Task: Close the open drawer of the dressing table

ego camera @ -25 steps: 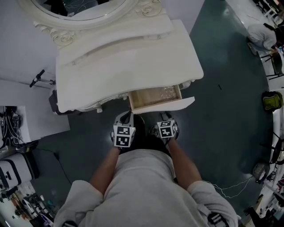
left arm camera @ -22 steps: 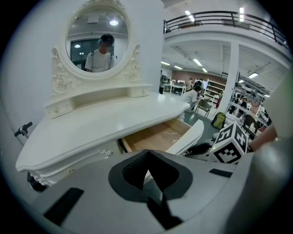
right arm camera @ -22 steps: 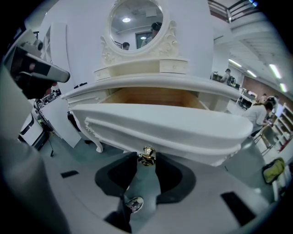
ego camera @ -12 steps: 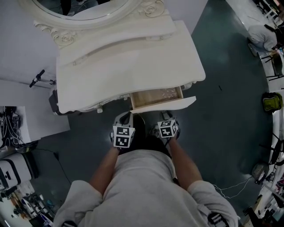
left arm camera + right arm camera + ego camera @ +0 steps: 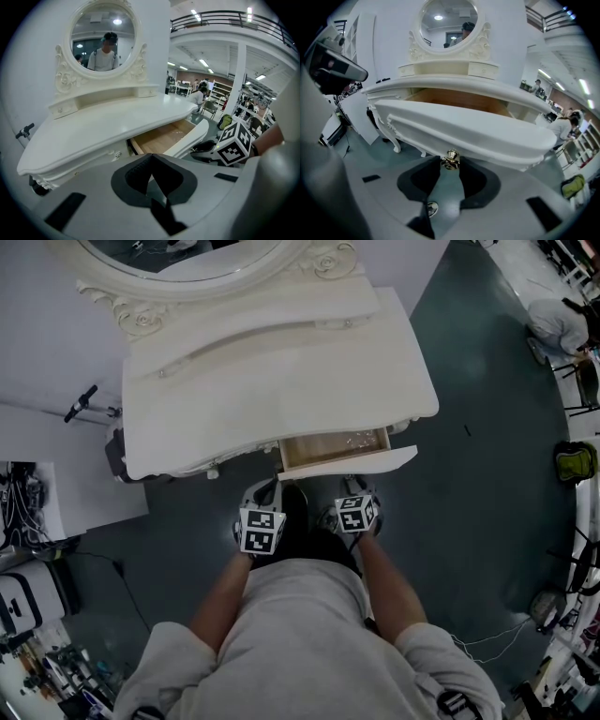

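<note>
Grasp first: right hand-held gripper [image 5: 451, 165] clenched on the brass knob [image 5: 451, 159] of the drawer front [image 5: 478, 136], low centre of the right gripper view. Left hand-held gripper [image 5: 151, 176] pressed shut on nothing, idle just beside it at the lower centre of the head view. Beyond, drawer [image 5: 335, 448] part open under the right end of the bench [image 5: 281, 381], middle of the frame. Push straight along the runners, level, without twisting the knob or leaning sideways; ease off near the end to seat the front softly against the bench edge. Against a second ago: narrower strip of wooden drawer floor showing, front panel closer to the bench edge.
</note>
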{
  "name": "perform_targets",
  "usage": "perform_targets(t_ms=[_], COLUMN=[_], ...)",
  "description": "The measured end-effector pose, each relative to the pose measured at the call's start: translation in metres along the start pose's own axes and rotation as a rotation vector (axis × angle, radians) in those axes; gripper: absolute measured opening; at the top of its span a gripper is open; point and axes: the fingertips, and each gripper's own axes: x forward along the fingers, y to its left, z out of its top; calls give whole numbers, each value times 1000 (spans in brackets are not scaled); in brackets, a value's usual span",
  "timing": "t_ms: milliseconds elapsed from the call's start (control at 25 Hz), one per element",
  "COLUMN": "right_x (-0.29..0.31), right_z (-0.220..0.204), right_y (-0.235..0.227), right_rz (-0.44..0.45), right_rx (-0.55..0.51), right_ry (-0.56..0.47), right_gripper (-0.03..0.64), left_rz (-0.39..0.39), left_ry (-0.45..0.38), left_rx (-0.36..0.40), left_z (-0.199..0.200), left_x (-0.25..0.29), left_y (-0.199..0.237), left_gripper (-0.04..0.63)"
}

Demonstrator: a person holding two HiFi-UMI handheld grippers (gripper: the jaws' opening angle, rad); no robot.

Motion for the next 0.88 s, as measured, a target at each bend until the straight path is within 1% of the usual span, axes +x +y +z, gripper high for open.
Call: perform_targets(t_ms=[320,880], right_x=[3,14], right_z=[5,17], right_y=[-2,-5], right_rz=[-15,-28], right_rx=[-33,-56], right_ry=[5,4], right_gripper=[138,138], left_rz=[12,51], left_ry=[4,9], left_rx=[-12,-51], left_z=[-2,-11], left_x=[-3,-8], left_y=[7,28], left_gripper=[8,8])
